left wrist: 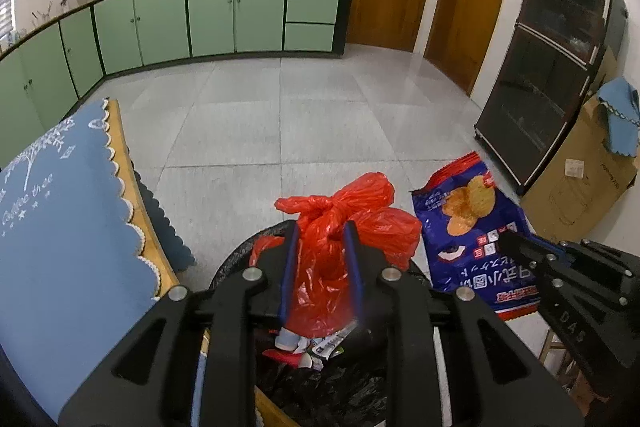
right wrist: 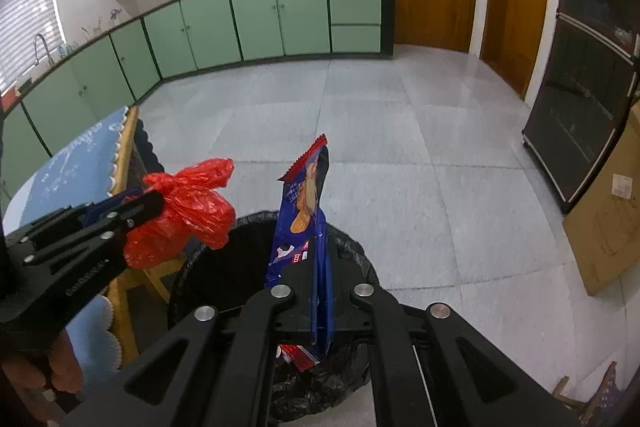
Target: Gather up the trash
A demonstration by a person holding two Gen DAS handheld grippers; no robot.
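My left gripper (left wrist: 320, 231) is shut on a knotted red plastic bag (left wrist: 340, 227) and holds it over a bin lined with a black bag (left wrist: 240, 259). Wrappers and scraps (left wrist: 308, 343) lie inside the bin. My right gripper (right wrist: 322, 227) is shut on a blue snack packet (right wrist: 304, 211) with a red top edge, held upright over the same bin (right wrist: 352, 251). The right gripper (left wrist: 504, 241) with the packet (left wrist: 468, 219) shows at the right of the left wrist view. The left gripper (right wrist: 154, 203) with the red bag (right wrist: 188, 215) shows at the left of the right wrist view.
A wooden table with a blue scalloped cloth (left wrist: 60, 211) stands left of the bin. Green kitchen cabinets (left wrist: 208, 11) line the far wall. A dark glass cabinet (left wrist: 544, 67) and a cardboard box (left wrist: 576, 179) stand right. Grey floor tiles (right wrist: 400, 131) lie ahead.
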